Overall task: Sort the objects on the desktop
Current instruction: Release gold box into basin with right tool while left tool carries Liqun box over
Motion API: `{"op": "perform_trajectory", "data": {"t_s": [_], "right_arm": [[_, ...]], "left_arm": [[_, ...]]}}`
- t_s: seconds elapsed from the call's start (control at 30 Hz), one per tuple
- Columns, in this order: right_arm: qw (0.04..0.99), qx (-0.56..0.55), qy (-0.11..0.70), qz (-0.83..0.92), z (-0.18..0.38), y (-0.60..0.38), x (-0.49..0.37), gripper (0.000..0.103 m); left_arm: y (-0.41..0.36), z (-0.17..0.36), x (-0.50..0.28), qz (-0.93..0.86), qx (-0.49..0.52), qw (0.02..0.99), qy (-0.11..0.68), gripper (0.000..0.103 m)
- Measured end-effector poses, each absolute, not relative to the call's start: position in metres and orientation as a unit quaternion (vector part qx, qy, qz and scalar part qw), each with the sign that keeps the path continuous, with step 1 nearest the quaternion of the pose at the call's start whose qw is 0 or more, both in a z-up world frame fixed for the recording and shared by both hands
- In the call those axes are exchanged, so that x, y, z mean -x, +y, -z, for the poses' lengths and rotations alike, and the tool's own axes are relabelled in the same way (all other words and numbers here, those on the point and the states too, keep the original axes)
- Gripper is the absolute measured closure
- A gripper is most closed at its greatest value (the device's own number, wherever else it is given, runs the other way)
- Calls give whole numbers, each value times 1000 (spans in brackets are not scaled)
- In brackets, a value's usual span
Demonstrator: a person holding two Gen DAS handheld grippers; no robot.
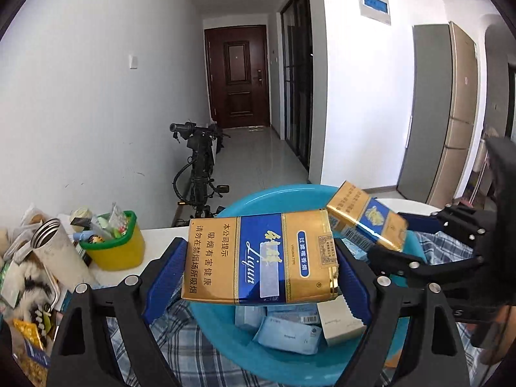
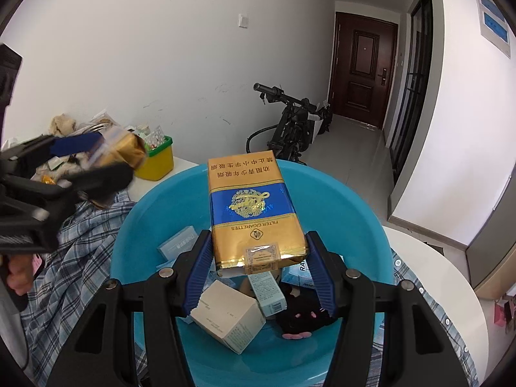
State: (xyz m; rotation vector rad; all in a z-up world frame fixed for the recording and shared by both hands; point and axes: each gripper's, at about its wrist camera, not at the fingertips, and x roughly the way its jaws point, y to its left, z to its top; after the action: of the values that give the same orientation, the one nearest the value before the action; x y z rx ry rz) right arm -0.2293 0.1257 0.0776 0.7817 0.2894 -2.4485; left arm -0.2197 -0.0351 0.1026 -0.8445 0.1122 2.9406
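Note:
My left gripper (image 1: 259, 253) is shut on a gold and blue cigarette carton (image 1: 258, 258), held crosswise between its blue pads above the blue basin (image 1: 277, 196). In the right wrist view it shows blurred at the left, as the left gripper (image 2: 96, 158) with its carton (image 2: 124, 150). My right gripper (image 2: 258, 240) is shut on the near end of a second gold and blue carton (image 2: 251, 206), which points away over the basin (image 2: 338, 213). That second carton (image 1: 367, 216) also hangs at the right in the left wrist view.
In the basin lie light blue packs (image 1: 287, 335), a white box (image 2: 229, 316) and a black plush item (image 2: 300, 312). A plaid cloth (image 2: 84, 235) lies under the basin on the white table (image 2: 451, 287). A yellow bin (image 1: 116, 242), a steel flask (image 1: 54, 245) and clutter stand left.

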Motion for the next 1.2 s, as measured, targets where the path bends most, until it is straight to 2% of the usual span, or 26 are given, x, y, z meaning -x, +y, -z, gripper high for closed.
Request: {"op": "perform_trajectory", "data": {"t_s": [0.5,0.93,1.2], "right_arm": [[264,-303,117,908,-69,125,234,47],[267,-297,122,909,-72,122,228,46],[264,-294,141,908,-75,116,221,46]], "left_arm": [[-35,-68,251,-947,316,43,30,14],[-56,-83,238,-954,297,39,10,14],[-45,-88,233,-955,292,41,28,14]]}}
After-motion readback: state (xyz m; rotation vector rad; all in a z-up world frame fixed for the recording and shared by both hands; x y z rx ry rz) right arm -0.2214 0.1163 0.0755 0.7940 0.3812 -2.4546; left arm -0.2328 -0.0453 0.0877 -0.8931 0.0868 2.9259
